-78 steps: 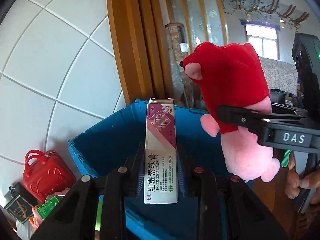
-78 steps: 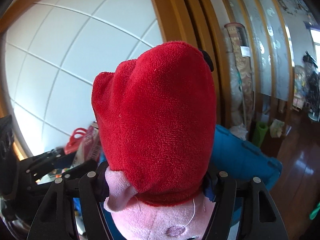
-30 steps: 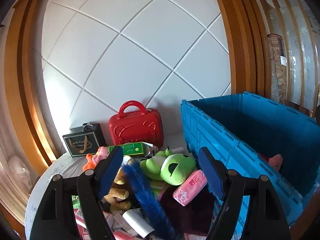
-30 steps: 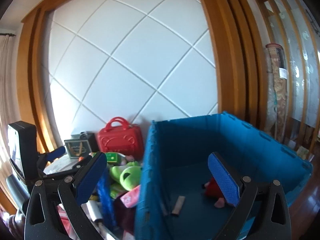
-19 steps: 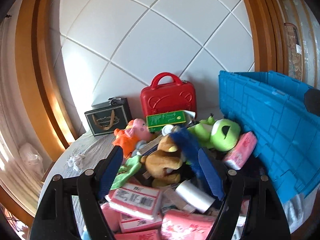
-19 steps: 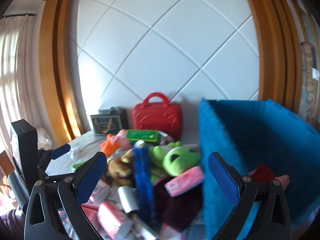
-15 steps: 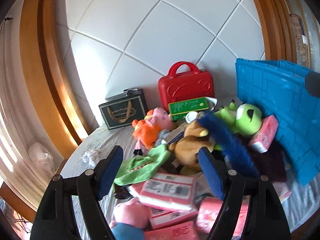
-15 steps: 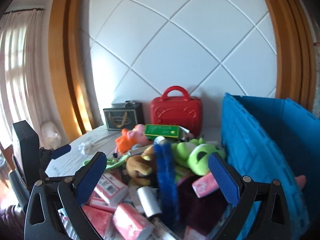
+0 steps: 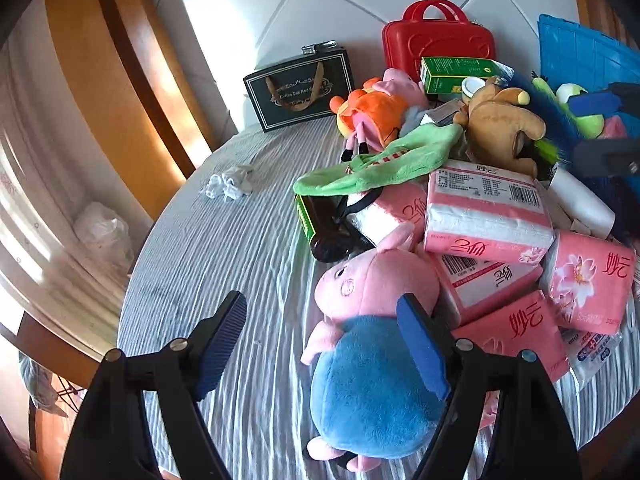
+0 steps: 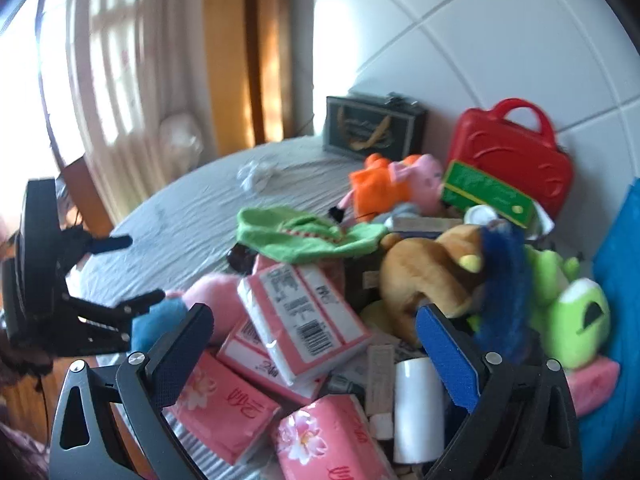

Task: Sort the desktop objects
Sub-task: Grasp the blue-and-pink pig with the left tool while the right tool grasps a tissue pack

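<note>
A heap of objects lies on the grey striped tablecloth [image 9: 224, 248]. My left gripper [image 9: 320, 336] is open just above a pink pig plush with a blue body [image 9: 372, 360]; the plush lies by its right finger, untouched. My right gripper [image 10: 316, 336] is open over pink tissue packs [image 10: 296, 312] and a white roll [image 10: 416, 408], with nothing gripped. A brown plush [image 10: 432, 276], a blue fuzzy brush [image 10: 500, 280] and a green frog plush [image 10: 576, 312] lie beyond it. The left gripper [image 10: 124, 272] shows at the left of the right wrist view.
A red case [image 9: 436, 40], a green box [image 9: 456, 72] and a black gift box [image 9: 300, 88] stand at the back by the white wall. The blue bin [image 9: 580, 52] is at the right. Crumpled tissue [image 9: 228, 184] lies on the bare cloth at left.
Both grippers let go of the ointment box and the red-dressed pig plush at the blue bin. Then they swung left and down, open and empty, over the heap.
</note>
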The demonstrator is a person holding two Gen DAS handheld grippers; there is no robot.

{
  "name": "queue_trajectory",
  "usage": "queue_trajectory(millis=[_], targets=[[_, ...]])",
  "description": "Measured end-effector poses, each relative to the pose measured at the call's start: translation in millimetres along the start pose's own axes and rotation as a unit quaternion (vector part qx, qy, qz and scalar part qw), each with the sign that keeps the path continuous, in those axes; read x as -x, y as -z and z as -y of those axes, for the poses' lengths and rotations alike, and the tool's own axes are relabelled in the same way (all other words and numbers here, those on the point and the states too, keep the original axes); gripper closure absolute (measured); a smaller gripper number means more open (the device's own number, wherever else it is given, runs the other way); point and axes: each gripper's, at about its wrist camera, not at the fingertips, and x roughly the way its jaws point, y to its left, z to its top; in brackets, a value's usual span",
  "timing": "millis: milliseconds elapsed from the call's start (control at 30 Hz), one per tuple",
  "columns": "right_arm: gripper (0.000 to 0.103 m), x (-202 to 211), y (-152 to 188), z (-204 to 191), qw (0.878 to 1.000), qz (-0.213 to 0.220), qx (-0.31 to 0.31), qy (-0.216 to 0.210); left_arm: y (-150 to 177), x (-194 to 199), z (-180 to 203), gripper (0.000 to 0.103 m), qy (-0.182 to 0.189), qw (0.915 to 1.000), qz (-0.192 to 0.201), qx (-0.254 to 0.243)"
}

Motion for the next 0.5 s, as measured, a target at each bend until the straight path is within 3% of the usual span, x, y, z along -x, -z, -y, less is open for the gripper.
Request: queue_trajectory(millis=[100, 300, 433, 500], targets=[[0.0, -42.2, -2.6, -5.6, 0.997, -0.044, 0.05, -0.036, 4.3, -0.7, 0.4, 0.026, -0.006, 0.9999, -0.008, 0.008], [0.0, -111.1, -3.3, -5.1, 0.986, -0.112, 0.101, -0.072, 6.2, -20.5, 8.4, 0.026, 0.032, 0.9986, -0.041, 0.005], [0.0, -130.6, -1.1, 0.5, 0.982, -0.133, 0.1, -0.085, 8.7, -50.9, 17.0, 0.026, 0.053, 0.9949, -0.086, 0.006], [0.0, -129.5, -1.0, 1.5, 0.982, -0.131, 0.099, -0.092, 7.0, -61.1, 20.1, 0.026, 0.082, 0.9916, -0.1, 0.01]])
